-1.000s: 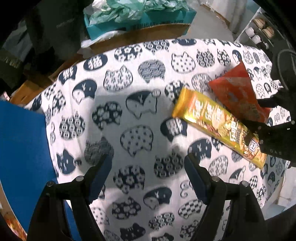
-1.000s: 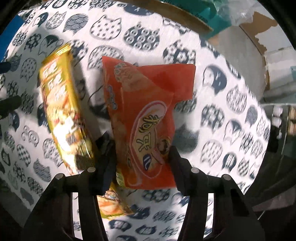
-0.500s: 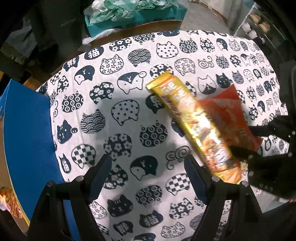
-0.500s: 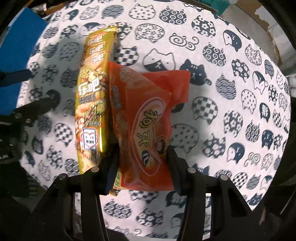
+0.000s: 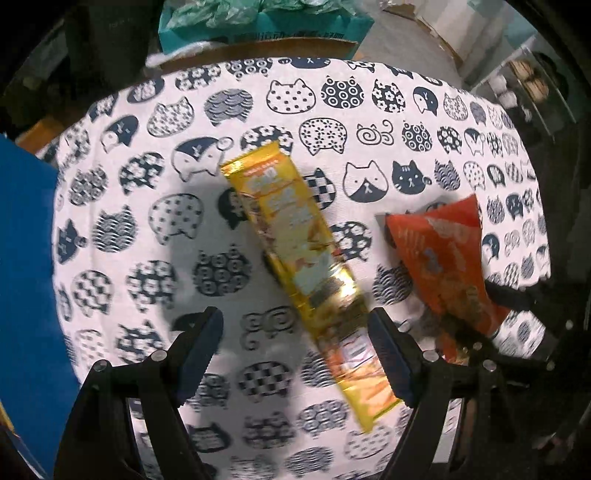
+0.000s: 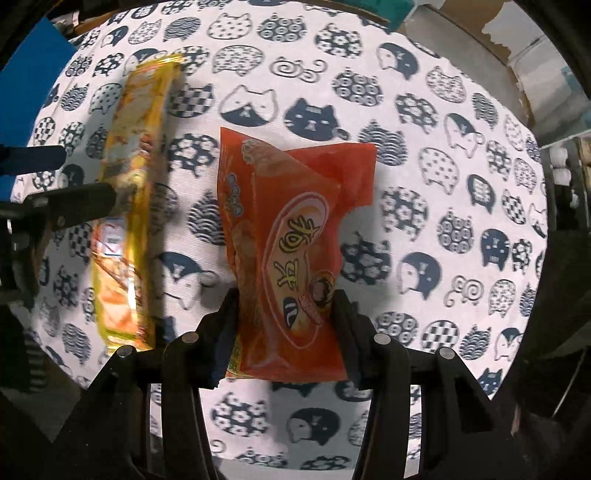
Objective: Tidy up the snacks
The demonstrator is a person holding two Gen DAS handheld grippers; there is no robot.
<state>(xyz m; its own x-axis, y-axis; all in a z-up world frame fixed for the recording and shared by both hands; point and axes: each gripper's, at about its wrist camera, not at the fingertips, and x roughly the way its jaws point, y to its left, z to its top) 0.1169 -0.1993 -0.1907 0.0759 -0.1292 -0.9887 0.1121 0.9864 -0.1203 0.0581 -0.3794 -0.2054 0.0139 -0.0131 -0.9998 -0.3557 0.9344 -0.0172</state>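
A long gold snack packet (image 5: pixel 314 273) lies diagonally on the cat-print tablecloth (image 5: pixel 184 221); it also shows in the right wrist view (image 6: pixel 129 206). My left gripper (image 5: pixel 295 347) is open, its fingers either side of the packet's near part, without gripping it. My right gripper (image 6: pixel 286 314) is shut on the lower end of an orange-red snack bag (image 6: pixel 291 236) and holds it over the cloth. The bag also shows at the right of the left wrist view (image 5: pixel 443 258).
A blue box or panel (image 5: pixel 26 277) stands at the left table edge. A teal carton with green bags (image 5: pixel 258 18) and cardboard sit behind the table. The table edge (image 6: pixel 524 122) drops off to the right, with shelves beyond.
The left gripper has moved right and over the gold packet, which now lies between its fingers. The orange-red bag has separated from the gold packet, still held in the right gripper.
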